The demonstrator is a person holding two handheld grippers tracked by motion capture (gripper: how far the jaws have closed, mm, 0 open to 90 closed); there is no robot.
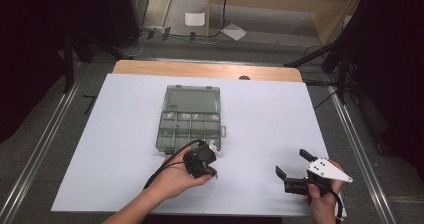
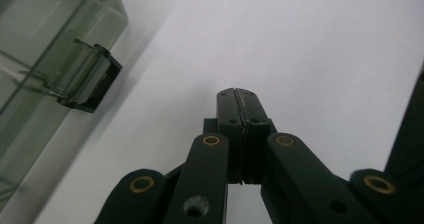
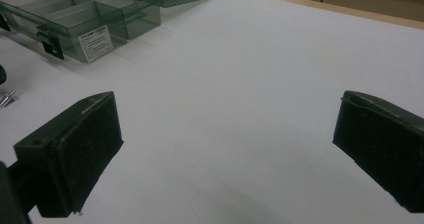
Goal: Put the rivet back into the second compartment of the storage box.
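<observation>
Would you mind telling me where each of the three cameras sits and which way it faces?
High view: above the person's side, looking forward and down at the white table and open compartment box; forearms, left tool and right tool show.
Left gripper view: rides the left tool, looking along its shut jaws at the table, the box latch beside them.
Right gripper view: rides the right tool, looking between open jaws across the table.
All three views share the box.
</observation>
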